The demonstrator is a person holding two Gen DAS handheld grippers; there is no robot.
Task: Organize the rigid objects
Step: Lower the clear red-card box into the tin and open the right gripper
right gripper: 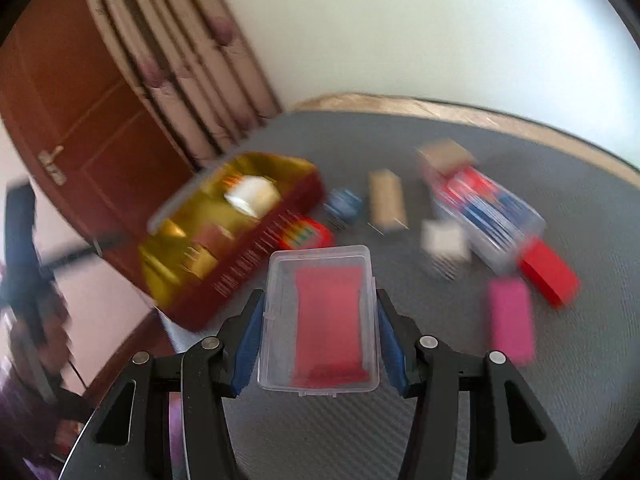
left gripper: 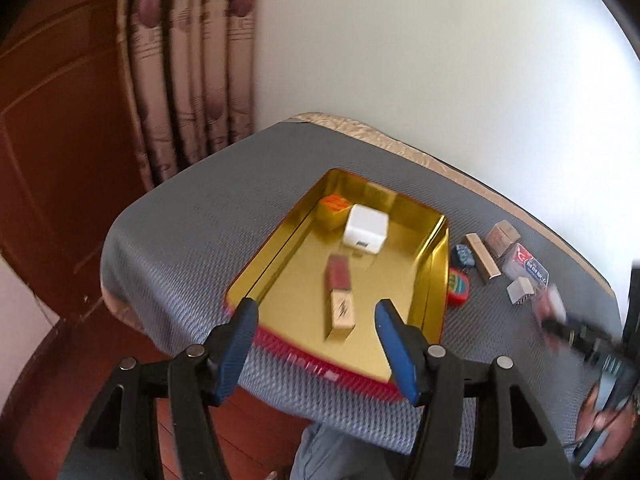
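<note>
A gold-lined tin tray with a red outer wall sits on the grey table. In it lie a white cube, an orange box and a red and tan stick box. My left gripper is open and empty just above the tray's near edge. My right gripper is shut on a clear plastic case with a red card, held above the table right of the tray. The right gripper shows blurred at the right edge of the left wrist view.
Right of the tray lie loose items: a red round tin, a blue piece, a tan block, a white block, a card deck case, a red box, a pink box. A door and curtain stand behind.
</note>
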